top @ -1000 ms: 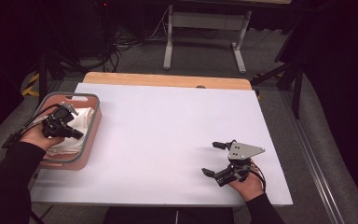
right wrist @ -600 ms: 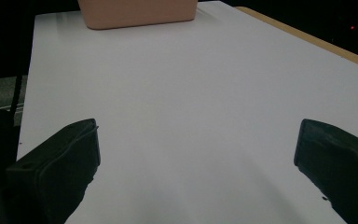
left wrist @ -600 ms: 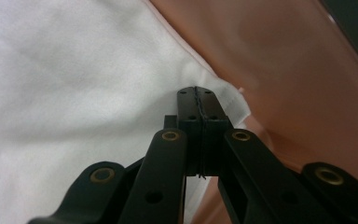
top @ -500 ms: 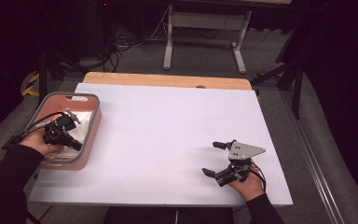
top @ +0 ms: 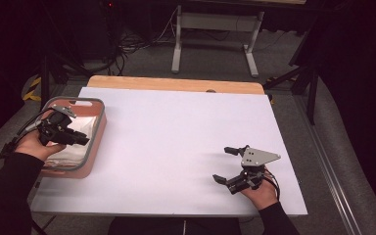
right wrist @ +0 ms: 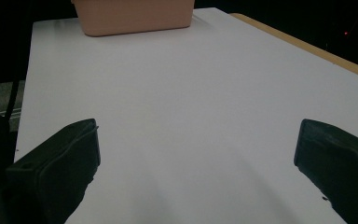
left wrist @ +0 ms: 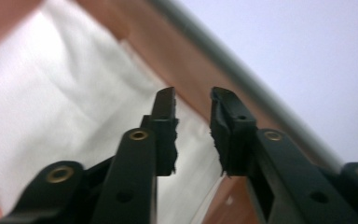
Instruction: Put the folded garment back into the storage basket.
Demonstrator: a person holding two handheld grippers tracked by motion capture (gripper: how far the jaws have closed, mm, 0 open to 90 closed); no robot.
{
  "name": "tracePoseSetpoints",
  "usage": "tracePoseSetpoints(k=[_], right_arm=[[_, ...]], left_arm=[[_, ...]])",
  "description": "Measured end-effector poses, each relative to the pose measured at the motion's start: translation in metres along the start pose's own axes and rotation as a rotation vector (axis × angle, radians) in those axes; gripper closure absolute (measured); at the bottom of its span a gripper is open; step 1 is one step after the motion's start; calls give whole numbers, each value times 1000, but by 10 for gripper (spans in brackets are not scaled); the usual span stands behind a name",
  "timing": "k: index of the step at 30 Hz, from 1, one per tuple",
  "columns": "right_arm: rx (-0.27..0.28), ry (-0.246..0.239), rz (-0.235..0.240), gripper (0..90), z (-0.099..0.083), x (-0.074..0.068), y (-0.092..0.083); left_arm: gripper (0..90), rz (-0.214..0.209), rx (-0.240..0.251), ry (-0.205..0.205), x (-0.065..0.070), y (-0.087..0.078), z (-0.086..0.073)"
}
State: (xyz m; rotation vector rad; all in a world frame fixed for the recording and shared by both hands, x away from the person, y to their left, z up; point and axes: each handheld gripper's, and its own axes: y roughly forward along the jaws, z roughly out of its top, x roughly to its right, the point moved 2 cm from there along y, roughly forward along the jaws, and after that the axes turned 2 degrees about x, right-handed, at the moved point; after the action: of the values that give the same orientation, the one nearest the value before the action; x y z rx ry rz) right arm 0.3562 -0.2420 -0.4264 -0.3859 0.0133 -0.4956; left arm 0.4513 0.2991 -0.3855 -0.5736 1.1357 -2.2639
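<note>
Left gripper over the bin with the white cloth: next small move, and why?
Probably dip the left gripper back down and close on the white cloth. Its jaws have just been opening, with a narrow gap and nothing between them, above the cloth inside the pink bin. The right gripper rests open on the table, far off.

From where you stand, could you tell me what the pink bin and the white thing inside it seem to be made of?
The bin looks like moulded plastic: smooth matte pink walls and a grey rim. The white thing looks like soft cloth, judging by its folds and creases, though thin paper cannot be ruled out.
</note>
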Motion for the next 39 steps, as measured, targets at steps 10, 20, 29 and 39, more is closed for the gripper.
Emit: tracePoseSetpoints(k=[10,20,29,39], right_arm=[[14,1,-2,3,2,1,-3],[21,-1,-4,3,4,0,-5],[28,-4,-5,3,5,-2,-7],[33,-3,0,3,5,-3,-8]], left_arm=[[346,19,159,41,38,-15,18],[94,-17,336,76,82,-6,31],[28,-109,488,91,110,15,33],[31,-160,596,159,135,55,30]])
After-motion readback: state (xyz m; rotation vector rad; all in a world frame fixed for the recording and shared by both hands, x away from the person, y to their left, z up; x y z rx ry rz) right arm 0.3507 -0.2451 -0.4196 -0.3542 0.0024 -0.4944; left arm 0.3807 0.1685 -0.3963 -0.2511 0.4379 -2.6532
